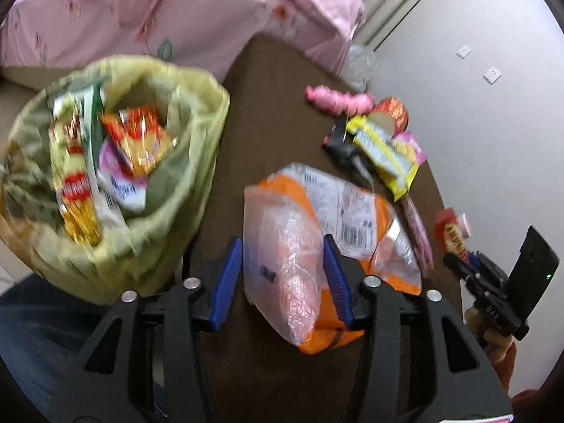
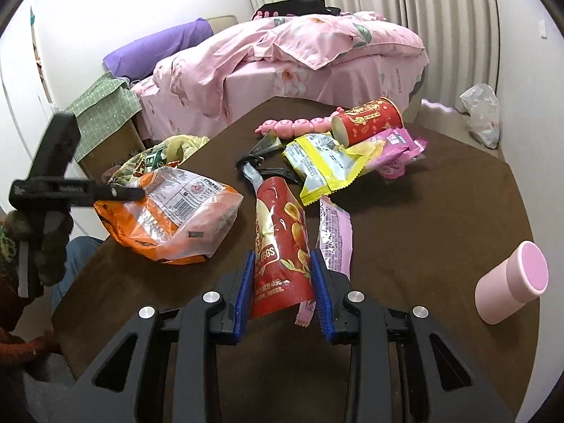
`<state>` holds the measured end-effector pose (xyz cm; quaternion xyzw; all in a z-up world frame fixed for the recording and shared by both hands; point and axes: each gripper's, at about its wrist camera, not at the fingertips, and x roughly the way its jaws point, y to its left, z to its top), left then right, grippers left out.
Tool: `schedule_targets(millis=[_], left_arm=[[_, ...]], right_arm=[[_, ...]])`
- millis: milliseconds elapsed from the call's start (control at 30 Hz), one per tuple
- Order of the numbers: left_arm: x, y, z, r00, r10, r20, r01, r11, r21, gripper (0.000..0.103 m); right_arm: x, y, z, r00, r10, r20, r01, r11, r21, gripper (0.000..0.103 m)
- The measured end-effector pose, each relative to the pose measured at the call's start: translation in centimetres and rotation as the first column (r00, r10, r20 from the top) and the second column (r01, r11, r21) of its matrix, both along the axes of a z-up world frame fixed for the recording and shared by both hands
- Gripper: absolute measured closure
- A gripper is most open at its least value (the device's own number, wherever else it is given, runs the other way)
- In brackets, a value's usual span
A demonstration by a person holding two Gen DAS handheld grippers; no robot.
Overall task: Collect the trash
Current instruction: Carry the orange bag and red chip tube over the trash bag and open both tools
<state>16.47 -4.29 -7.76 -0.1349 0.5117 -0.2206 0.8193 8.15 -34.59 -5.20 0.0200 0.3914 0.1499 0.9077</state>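
Observation:
My left gripper (image 1: 282, 268) stands open around the near end of an orange and clear plastic bag (image 1: 299, 246) on the brown table; the bag also shows in the right wrist view (image 2: 169, 225). My right gripper (image 2: 283, 282) has its jaws on both sides of a red chip packet (image 2: 282, 246); I cannot tell if they press it. A bin lined with a yellow-green bag (image 1: 197, 148) holds several wrappers beside the table's left edge. A yellow wrapper (image 2: 324, 165), a pink wrapper (image 2: 394, 148), a red tube (image 2: 370, 120) and a light pink wrapper (image 2: 335, 236) lie further back.
A pink cup (image 2: 511, 282) lies on its side at the table's right. A pink toy (image 2: 296, 125) and black clips (image 2: 268, 172) lie near the wrappers. A bed with pink covers (image 2: 299, 53) stands behind the brown table (image 2: 440, 211). A white plastic bag (image 2: 483, 112) lies on the floor.

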Motion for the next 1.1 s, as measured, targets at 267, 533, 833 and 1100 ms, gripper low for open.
schedule_targets(millis=[267, 533, 833, 1100], left_arm=[[-1.7, 1.1, 2.4, 0.993, 0.046, 0.111, -0.047, 0.999, 0.004, 0.083], [-4.7, 2.3, 8.1, 0.934, 0.093, 0.345, -0.117, 0.992, 0.051, 0.083], [-6.4, 9.0, 11.5, 0.854, 0.238, 0.462, -0.300, 0.952, 0.064, 0.082], [-5.7, 14.9, 10.1, 0.830, 0.357, 0.430, -0.418, 0.907, 0.054, 0.082]], right_arm=[[-0.9, 0.3, 1.8, 0.999, -0.003, 0.045, 0.004, 1.000, -0.013, 0.072], [-1.4, 2.9, 5.2, 0.990, 0.056, 0.129, -0.056, 0.998, -0.004, 0.072], [-0.1, 9.0, 8.4, 0.961, 0.193, 0.199, -0.182, 0.981, -0.072, 0.072], [3.4, 13.6, 8.5, 0.942, 0.283, 0.178, -0.278, 0.959, -0.053, 0.072]])
